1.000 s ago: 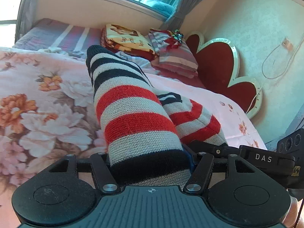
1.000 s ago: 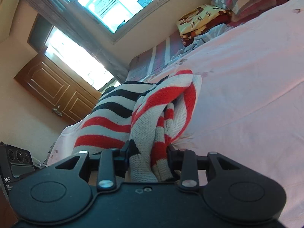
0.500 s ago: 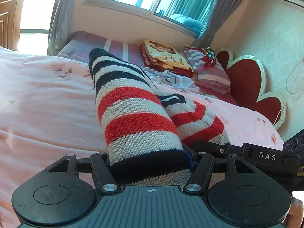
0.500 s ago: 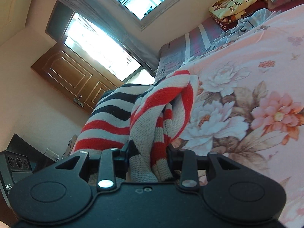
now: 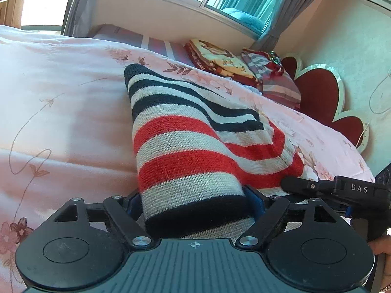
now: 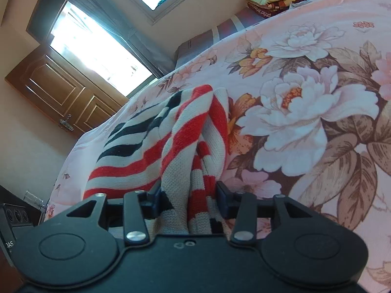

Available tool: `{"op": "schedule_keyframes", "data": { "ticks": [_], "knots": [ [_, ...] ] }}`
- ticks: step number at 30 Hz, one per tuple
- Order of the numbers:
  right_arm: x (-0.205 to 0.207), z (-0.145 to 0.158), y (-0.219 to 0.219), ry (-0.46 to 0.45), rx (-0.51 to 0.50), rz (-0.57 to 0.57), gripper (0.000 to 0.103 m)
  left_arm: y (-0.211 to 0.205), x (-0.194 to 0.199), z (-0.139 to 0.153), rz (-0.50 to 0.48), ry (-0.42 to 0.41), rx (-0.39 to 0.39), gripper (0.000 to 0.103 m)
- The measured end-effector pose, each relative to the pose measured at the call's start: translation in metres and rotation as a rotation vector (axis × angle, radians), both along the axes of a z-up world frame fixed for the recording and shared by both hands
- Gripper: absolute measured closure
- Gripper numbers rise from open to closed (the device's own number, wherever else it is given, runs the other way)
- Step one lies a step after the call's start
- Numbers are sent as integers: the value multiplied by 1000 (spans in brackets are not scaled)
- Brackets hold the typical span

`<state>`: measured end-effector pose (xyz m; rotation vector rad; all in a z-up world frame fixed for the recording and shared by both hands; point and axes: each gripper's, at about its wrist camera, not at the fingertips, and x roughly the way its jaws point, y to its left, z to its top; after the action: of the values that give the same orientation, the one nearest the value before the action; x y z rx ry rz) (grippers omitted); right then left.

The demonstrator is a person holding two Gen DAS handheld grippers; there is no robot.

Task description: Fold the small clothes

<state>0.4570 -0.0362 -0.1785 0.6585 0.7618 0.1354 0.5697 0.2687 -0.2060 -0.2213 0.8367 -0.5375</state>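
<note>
A knitted garment [image 5: 185,141] with red, white and black stripes lies flattened on the pink floral bedspread [image 5: 61,97]. Its near end sits between the jaws of my left gripper [image 5: 195,202], which are opening; a sliver of gap shows at the left pad. In the right wrist view the bunched side of the same garment [image 6: 151,151] rests on the bedspread [image 6: 305,97] between the jaws of my right gripper [image 6: 188,195]. Those jaws are opening too, and the cloth sits loosely between the pads. The right gripper's finger [image 5: 317,185] lies against the garment's right edge.
Folded blankets [image 5: 217,58] and striped pillows [image 5: 273,78] are stacked at the head of the bed by a red heart headboard [image 5: 322,92]. A wooden door [image 6: 56,90] and bright windows stand beyond the bed. A hand [image 5: 381,246] shows at the lower right.
Both grippers carried the garment across the bed and down onto the spread. Both pairs of jaws now stand wider apart than before, and the cloth has settled flat.
</note>
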Motion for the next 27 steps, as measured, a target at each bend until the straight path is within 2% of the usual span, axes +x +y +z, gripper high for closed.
{"op": "schedule_keyframes", "data": {
  "ticks": [4, 6, 8, 9, 12, 15, 17, 19, 21, 23, 27],
  "knots": [
    [-14, 0, -8, 5, -27, -8, 54, -1, -4, 9, 15, 9, 3, 19],
    [-15, 12, -4, 4, -71, -20, 54, 5, -8, 25, 43, -48, 10, 19],
    [-15, 27, 0, -27, -73, -56, 56, 12, -5, 40, 54, -98, 3, 19],
    [-14, 34, -1, -54, -76, -76, 61, 15, 0, 44, 65, -97, 3, 19],
    [12, 53, 11, -85, -147, -74, 72, 9, 27, 42, 133, -59, -5, 19],
    [46, 58, 24, -90, -154, -52, 75, -2, 47, 15, 213, 48, -18, 19],
    [68, 49, 33, -40, -204, -27, 75, -10, 51, -5, 211, 80, 21, 19],
    [80, 31, 35, 25, -262, -23, 83, -14, 48, -9, 198, 44, 40, 19],
    [78, 22, 28, 16, -262, -34, 86, -15, 47, -7, 197, 46, 46, 19],
    [74, 26, 25, 25, -247, -55, 87, -13, 40, 0, 192, 36, 58, 19],
    [37, 49, 34, -35, -258, -20, 81, -4, 5, 21, 119, -40, 99, 19]
  ]
}}
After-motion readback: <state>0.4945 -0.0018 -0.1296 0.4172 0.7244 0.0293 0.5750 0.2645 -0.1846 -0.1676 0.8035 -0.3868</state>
